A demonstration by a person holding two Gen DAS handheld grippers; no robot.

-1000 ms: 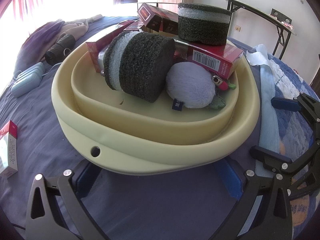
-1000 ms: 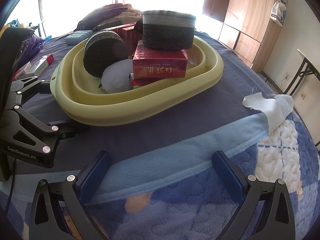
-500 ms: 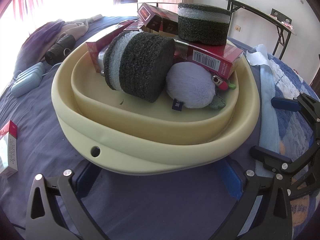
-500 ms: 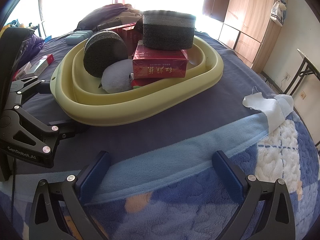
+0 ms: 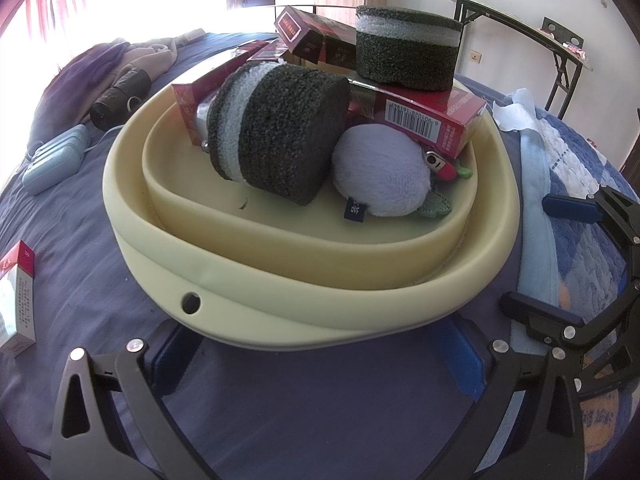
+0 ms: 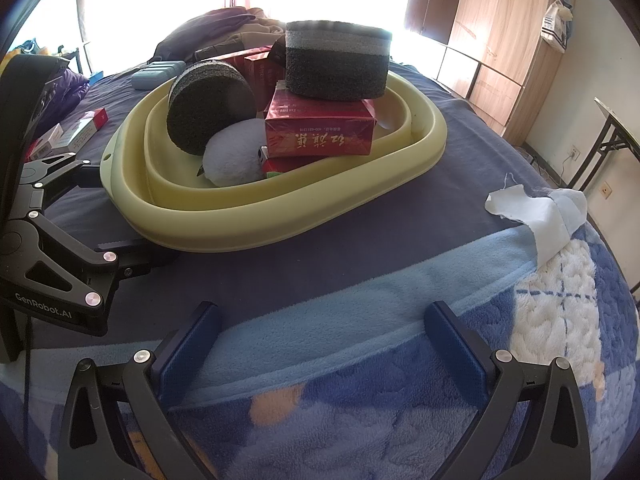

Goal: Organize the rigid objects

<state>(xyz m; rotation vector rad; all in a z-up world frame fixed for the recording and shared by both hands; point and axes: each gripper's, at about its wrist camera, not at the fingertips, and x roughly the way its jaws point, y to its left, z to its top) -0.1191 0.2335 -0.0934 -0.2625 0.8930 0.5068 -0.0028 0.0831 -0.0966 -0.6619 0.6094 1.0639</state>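
Note:
A pale yellow basin (image 5: pixel 256 280) (image 6: pixel 280 216) sits on the bed. It holds two dark foam cylinders, one on its side (image 5: pixel 280 136) (image 6: pixel 208 108) and one upright (image 5: pixel 406 54) (image 6: pixel 336 60) on a red box (image 5: pixel 424 120) (image 6: pixel 320 132), plus more red boxes (image 5: pixel 312 34) and a white plush toy (image 5: pixel 380 176) (image 6: pixel 234 158). My left gripper (image 5: pixel 320 348) is open, its blue pads low beside the basin's near rim. My right gripper (image 6: pixel 320 340) is open and empty over the blue blanket, short of the basin.
A red and white carton (image 5: pixel 16 300) (image 6: pixel 76 132) lies left of the basin. A light blue case (image 5: pixel 56 160) (image 6: pixel 158 72), a black roll (image 5: pixel 120 96) and piled clothes (image 5: pixel 120 60) lie beyond. A white cloth (image 6: pixel 532 212) lies right. A folding table (image 5: pixel 520 28) and wardrobe (image 6: pixel 500 40) stand off the bed.

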